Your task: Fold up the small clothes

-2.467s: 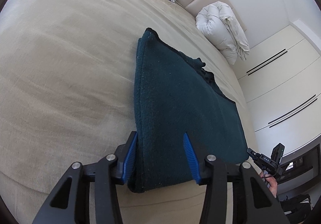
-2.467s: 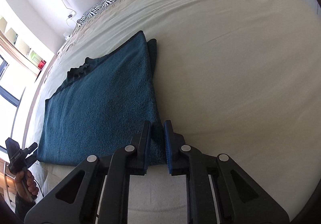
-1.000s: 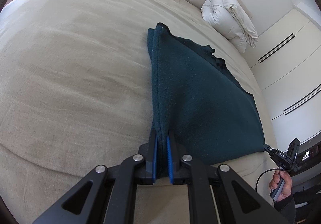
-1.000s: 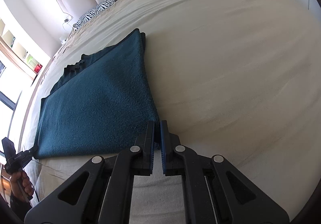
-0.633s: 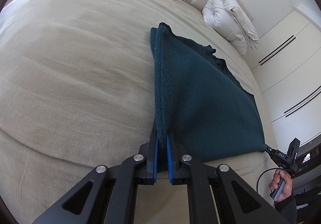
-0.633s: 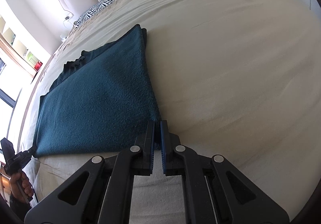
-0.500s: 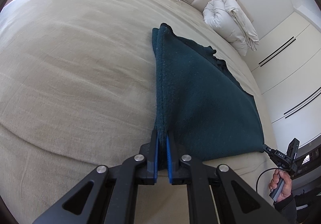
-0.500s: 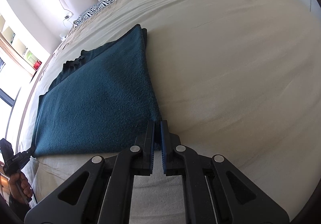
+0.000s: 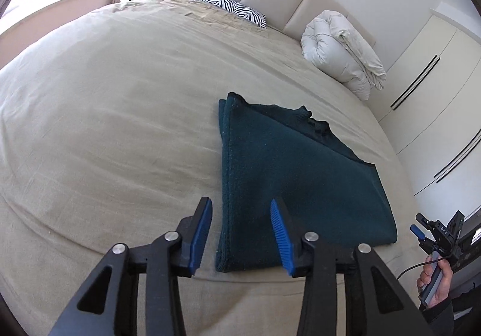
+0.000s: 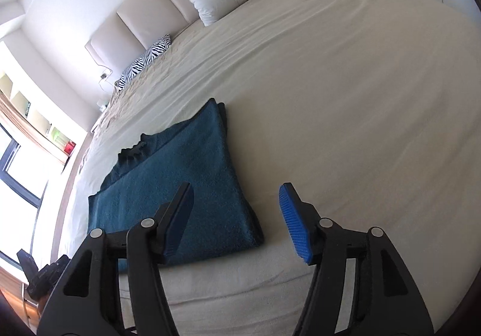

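Teal sweater point(image 9: 294, 185) lies folded (released) below the opening left tool point(image 9: 240, 230).

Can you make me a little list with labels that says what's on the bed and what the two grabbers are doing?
place: a big beige bed in a bedroom
clothing: a dark teal sweater, folded, lying flat near the bed's front edge
left gripper: jaws opening, above the sweater's near corner, pads not pressing it
right gripper: jaws opening, above the other near corner, pads not pressing it
zebra pillow: by the headboard
white duvet: rolled up by the headboard
person: a hand holding the right gripper's handle
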A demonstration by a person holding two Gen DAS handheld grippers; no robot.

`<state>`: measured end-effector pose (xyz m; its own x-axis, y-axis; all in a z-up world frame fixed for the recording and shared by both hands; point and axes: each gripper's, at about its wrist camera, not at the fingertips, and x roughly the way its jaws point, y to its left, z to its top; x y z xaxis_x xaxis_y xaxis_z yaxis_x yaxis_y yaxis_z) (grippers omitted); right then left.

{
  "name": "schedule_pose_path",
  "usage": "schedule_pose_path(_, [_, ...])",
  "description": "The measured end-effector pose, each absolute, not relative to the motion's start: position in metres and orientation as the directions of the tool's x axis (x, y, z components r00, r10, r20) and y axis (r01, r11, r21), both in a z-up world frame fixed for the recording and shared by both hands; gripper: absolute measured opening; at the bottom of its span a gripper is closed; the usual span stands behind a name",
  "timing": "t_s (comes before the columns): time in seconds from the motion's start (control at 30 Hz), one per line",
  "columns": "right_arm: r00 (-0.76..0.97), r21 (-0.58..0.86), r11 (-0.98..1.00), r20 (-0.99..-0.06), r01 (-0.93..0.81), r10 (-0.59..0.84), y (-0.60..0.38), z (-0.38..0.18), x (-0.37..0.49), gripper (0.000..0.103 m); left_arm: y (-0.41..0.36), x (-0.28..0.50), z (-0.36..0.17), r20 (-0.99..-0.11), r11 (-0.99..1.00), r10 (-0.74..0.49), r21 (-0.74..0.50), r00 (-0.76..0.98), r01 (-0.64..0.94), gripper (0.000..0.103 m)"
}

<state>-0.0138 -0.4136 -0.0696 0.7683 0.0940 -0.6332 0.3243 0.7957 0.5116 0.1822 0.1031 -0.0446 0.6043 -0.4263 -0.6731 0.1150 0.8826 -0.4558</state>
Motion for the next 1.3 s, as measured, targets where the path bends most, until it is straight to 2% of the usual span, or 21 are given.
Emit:
schedule_pose_path(0.07, [0.775, 0.562, 0.791, -0.602, 0.241, 0.192, -0.396, -0.060, 0.011, 0.059, 0.081, 0.204, -0.031, -0.656, 0.886, -0.436, -0.434, 0.616, 0.164, 0.051])
schedule_pose_path(0.23, [0.736, 0.675, 0.732, -0.539, 0.086, 0.411, -0.338, -0.065, 0.099, 0.058, 0.004, 0.271, -0.025, -0.672, 0.904, -0.428, -0.339, 0.605, 0.262, 0.052])
schedule_pose_path(0.4, [0.671, 0.755, 0.654, -0.508, 0.046, 0.540, -0.281, -0.090, 0.176, 0.058, -0.041, 0.321, -0.054, -0.727, 0.939, -0.336, -0.209, 0.599, 0.273, 0.052])
schedule_pose_path(0.5, [0.627, 0.795, 0.606, -0.486, 0.027, 0.609, -0.258, -0.107, 0.209, 0.058, -0.036, 0.343, -0.081, -0.773, 0.953, -0.299, -0.211, 0.559, 0.219, 0.052])
schedule_pose_path(0.6, [0.610, 0.795, 0.602, -0.515, 0.077, 0.602, -0.257, -0.132, 0.227, 0.056, -0.024, 0.343, -0.097, -0.762, 0.943, -0.333, -0.257, 0.555, 0.212, 0.053])
schedule_pose_path(0.63, [0.618, 0.798, 0.595, -0.516, 0.095, 0.593, -0.261, -0.138, 0.231, 0.051, -0.022, 0.340, -0.099, -0.756, 0.942, -0.334, -0.250, 0.563, 0.223, 0.053])
schedule_pose_path(0.77, [0.691, 0.862, 0.490, -0.431, 0.126, 0.580, -0.299, -0.149, 0.229, 0.047, -0.018, 0.338, -0.102, -0.745, 0.936, -0.351, -0.266, 0.567, 0.229, 0.053])
schedule_pose_path(0.93, [0.784, 0.851, 0.485, -0.437, 0.202, 0.441, -0.359, -0.150, 0.207, 0.046, -0.015, 0.339, -0.103, -0.740, 0.929, -0.369, -0.286, 0.563, 0.234, 0.054])
schedule_pose_path(1.0, [0.817, 0.872, 0.440, -0.408, 0.216, 0.407, -0.384, -0.154, 0.196, 0.039, -0.016, 0.339, -0.103, -0.741, 0.929, -0.369, -0.286, 0.561, 0.234, 0.054])
schedule_pose_path(1.13, [0.837, 0.822, 0.473, -0.477, 0.316, 0.268, -0.407, -0.144, 0.163, 0.044, -0.019, 0.338, -0.103, -0.740, 0.931, -0.364, -0.278, 0.566, 0.235, 0.054])
schedule_pose_path(1.3, [0.810, 0.830, 0.524, -0.434, 0.188, 0.396, -0.365, -0.124, 0.138, 0.044, -0.021, 0.336, -0.104, -0.738, 0.935, -0.353, -0.264, 0.575, 0.236, 0.054])
